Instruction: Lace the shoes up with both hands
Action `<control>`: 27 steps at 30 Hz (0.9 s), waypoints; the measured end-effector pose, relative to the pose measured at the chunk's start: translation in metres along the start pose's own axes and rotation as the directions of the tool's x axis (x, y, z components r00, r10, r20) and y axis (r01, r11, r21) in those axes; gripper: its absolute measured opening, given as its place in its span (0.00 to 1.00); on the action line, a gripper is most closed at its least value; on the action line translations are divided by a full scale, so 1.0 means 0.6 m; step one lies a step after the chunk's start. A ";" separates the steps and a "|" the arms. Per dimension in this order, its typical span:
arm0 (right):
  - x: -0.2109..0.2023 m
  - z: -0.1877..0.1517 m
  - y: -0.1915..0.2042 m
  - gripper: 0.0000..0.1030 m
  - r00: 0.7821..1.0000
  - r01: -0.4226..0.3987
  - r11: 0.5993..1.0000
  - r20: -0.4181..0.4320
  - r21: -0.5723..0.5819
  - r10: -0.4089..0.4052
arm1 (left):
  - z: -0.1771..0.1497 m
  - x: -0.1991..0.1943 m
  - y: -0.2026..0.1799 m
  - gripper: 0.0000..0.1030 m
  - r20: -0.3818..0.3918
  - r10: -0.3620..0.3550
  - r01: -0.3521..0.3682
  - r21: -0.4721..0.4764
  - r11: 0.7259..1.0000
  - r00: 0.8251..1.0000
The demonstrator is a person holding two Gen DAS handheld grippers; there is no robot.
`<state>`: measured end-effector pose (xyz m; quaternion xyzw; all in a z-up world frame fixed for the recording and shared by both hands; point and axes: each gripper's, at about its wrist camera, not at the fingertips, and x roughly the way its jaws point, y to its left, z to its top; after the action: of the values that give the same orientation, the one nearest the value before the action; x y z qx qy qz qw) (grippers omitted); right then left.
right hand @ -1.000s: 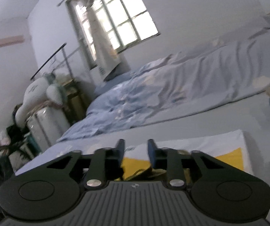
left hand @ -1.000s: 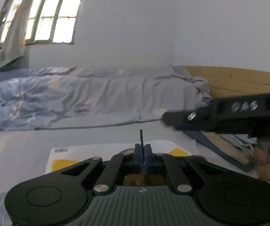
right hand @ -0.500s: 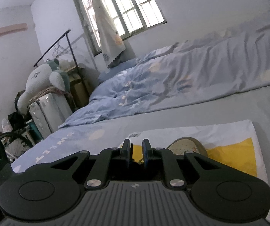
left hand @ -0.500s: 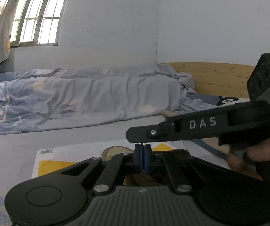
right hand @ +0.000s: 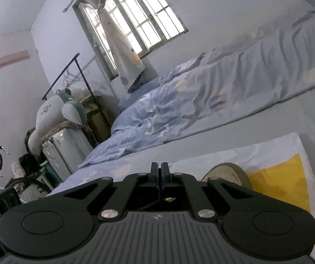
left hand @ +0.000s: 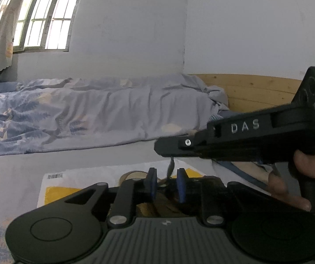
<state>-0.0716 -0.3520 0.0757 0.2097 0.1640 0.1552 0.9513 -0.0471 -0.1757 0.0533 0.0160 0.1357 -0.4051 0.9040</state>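
Hiding the shoe: the left gripper (left hand: 167, 184) body covers most of it; only the pale toe (left hand: 132, 175) and dark laces show.
Left fingers: just opened, blue pads (left hand: 152, 183) apart, a dark lace (left hand: 170, 167) between them, untouched.
Right gripper (left hand: 160, 147): clenched on that lace's upper end, just above the left.
Right view: pads (right hand: 159, 171) pressed together, lace hard to see; shoe (right hand: 227, 172) half hidden on the white-and-yellow bag (right hand: 285, 171).
Far: rumpled blue bedding (left hand: 91, 114), window (left hand: 36, 13).

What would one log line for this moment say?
left claw: just opening, lace between, unpinched | right claw: shut on lace | shoe: on bag
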 end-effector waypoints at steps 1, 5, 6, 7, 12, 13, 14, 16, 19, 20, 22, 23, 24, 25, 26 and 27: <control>0.001 0.000 0.000 0.02 1.000 0.001 1.000 -0.003 -0.002 -0.001 | 0.001 0.000 0.001 0.18 0.002 -0.001 0.002 -0.004 1.000 1.000; 0.005 -0.003 0.003 0.02 1.000 -0.006 1.000 -0.018 -0.009 0.006 | 0.002 -0.001 0.003 0.18 0.007 -0.009 0.009 -0.004 1.000 1.000; 0.005 -0.004 0.004 0.02 1.000 -0.008 1.000 -0.020 -0.012 0.007 | 0.002 -0.001 0.003 0.18 0.006 -0.011 0.011 -0.005 1.000 1.000; 0.006 -0.005 0.005 0.02 1.000 -0.009 1.000 -0.022 -0.013 0.009 | 0.002 -0.001 0.004 0.18 0.005 -0.012 0.012 -0.005 1.000 1.000; 0.005 -0.006 0.005 0.02 0.999 -0.020 1.000 -0.030 -0.008 0.020 | 0.003 0.002 0.006 0.05 -0.008 -0.008 0.008 -0.008 1.000 1.000; 0.006 -0.007 0.006 0.02 0.999 -0.022 1.000 -0.032 -0.008 0.022 | 0.003 0.003 0.007 0.05 -0.011 -0.009 0.009 -0.010 1.000 1.000; 0.006 -0.008 0.006 0.02 0.999 -0.022 1.000 -0.033 -0.007 0.021 | 0.003 0.003 0.008 0.04 -0.014 -0.011 0.011 -0.013 1.000 1.000; 0.007 -0.009 0.006 0.02 0.999 -0.023 1.000 -0.035 -0.004 0.023 | 0.003 0.003 0.009 0.03 -0.015 -0.013 0.012 -0.013 1.000 1.000; 0.007 -0.007 0.003 0.06 0.999 -0.023 1.000 -0.035 0.008 0.023 | 0.003 0.003 0.008 0.02 -0.011 -0.011 0.011 -0.012 1.000 1.000; 0.006 -0.006 0.002 0.09 0.999 -0.019 1.000 -0.032 0.012 0.019 | 0.003 0.002 0.008 0.02 -0.010 -0.012 0.012 -0.014 1.000 1.000; 0.002 -0.004 -0.002 0.15 1.000 -0.013 1.000 -0.019 0.023 0.014 | 0.002 0.003 0.010 0.02 -0.012 -0.009 0.009 -0.015 1.000 1.000; 0.000 -0.002 -0.005 0.17 1.000 -0.012 0.999 -0.012 0.031 0.012 | 0.002 0.004 0.010 0.02 -0.014 -0.008 0.007 -0.017 1.000 1.000; -0.001 -0.002 -0.007 0.23 1.000 -0.012 0.999 -0.010 0.040 0.012 | 0.002 0.004 0.011 0.02 -0.017 -0.008 0.007 -0.020 1.000 1.000; -0.001 -0.001 -0.009 0.31 1.000 -0.011 0.999 -0.009 0.048 0.012 | 0.002 0.004 0.011 0.02 -0.019 -0.008 0.008 -0.021 1.000 1.000; -0.001 -0.001 -0.009 0.32 1.000 -0.013 0.999 -0.010 0.053 0.013 | 0.002 0.005 0.011 0.02 -0.020 -0.009 0.008 -0.021 1.000 1.000; 0.000 -0.002 -0.009 0.32 1.000 -0.017 0.998 -0.011 0.054 0.018 | 0.002 0.005 0.011 0.02 -0.020 -0.010 0.010 -0.021 1.000 1.000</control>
<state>-0.0709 -0.3564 0.0723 0.2358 0.1719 0.1604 0.9429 -0.0402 -0.1736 0.0534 0.0103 0.1492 -0.4079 0.9007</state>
